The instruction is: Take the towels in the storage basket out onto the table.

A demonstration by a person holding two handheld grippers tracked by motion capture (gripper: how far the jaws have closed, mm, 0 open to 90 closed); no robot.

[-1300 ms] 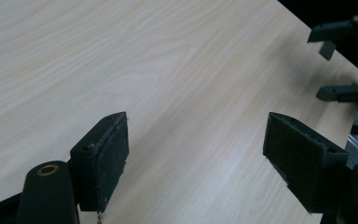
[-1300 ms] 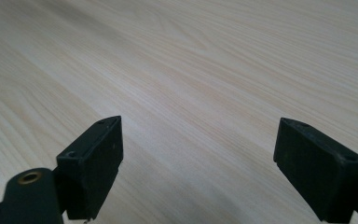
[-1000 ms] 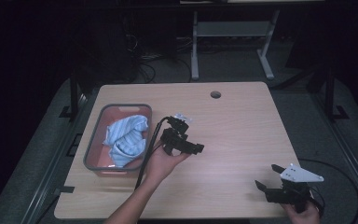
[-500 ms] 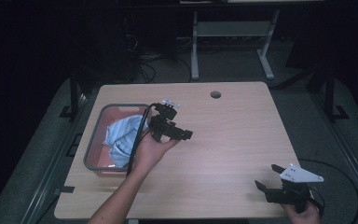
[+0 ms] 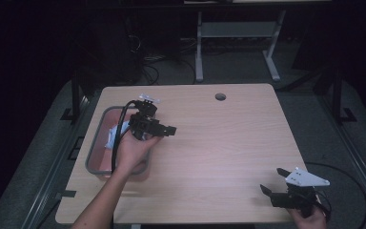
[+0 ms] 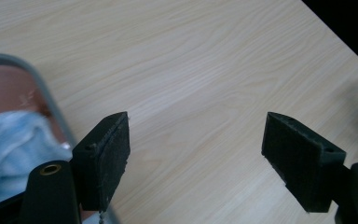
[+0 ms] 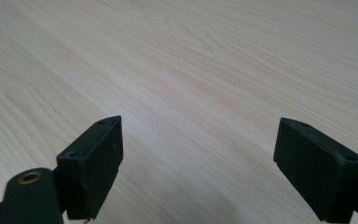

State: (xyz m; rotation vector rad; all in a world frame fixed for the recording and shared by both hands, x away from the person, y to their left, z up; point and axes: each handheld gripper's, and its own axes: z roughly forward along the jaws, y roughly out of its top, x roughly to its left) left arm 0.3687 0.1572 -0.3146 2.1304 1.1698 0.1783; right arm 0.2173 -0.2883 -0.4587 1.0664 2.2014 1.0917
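Left tool (image 5: 169, 130) jaws apart, empty, above tray (image 5: 95, 150) holding blue cloth (image 6: 9, 149).

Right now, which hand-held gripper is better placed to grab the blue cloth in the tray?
Left. The left hand-held gripper hangs open at the tray's right rim, with the blue cloth beside its jaw. The right hand-held gripper sits open at the table's far near-right corner.

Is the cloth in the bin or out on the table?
In. The cloth lies bunched inside the bin, below its grey rim; the left gripper is open with nothing between its jaws.
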